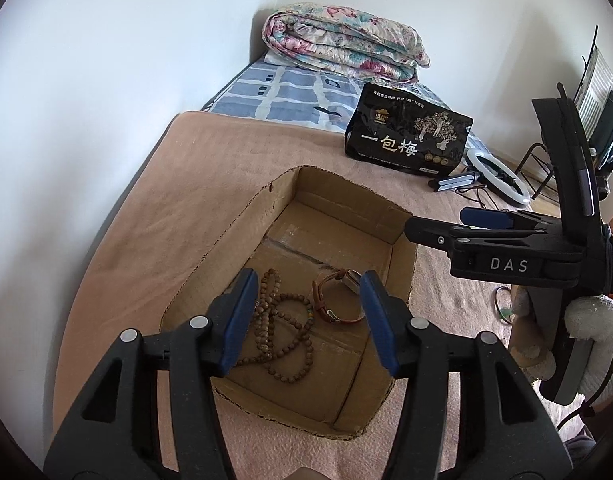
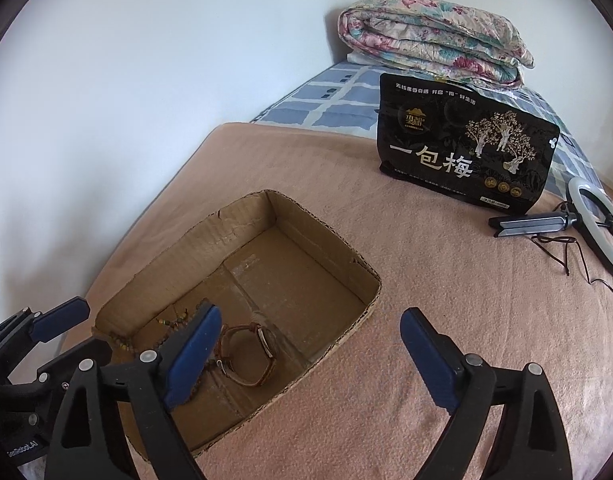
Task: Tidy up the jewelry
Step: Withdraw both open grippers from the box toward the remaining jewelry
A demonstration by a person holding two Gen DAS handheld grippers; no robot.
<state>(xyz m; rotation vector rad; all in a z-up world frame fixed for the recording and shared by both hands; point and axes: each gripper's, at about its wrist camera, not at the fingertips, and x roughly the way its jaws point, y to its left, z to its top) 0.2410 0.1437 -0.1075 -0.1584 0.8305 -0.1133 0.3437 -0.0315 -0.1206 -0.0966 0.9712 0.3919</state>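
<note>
An open cardboard box (image 1: 210,256) lies on the pink blanket; it also shows in the right wrist view (image 2: 322,236). Inside lie a wooden bead necklace (image 1: 284,328) and a brown leather-strap watch (image 1: 338,300). In the right wrist view the watch (image 2: 250,350) is plain and the beads (image 2: 170,326) are partly hidden by a finger. My left gripper (image 1: 310,320) is open and empty, above the box's near end. My right gripper (image 2: 310,354) is open and empty, over the box's right rim; it shows from the side in the left wrist view (image 1: 438,226).
A black snack bag (image 2: 462,152) stands behind the box. A ring light (image 2: 598,228) with a folded stand and cable lies at the right. A folded floral quilt (image 2: 434,28) is at the bed's far end. White wall runs along the left.
</note>
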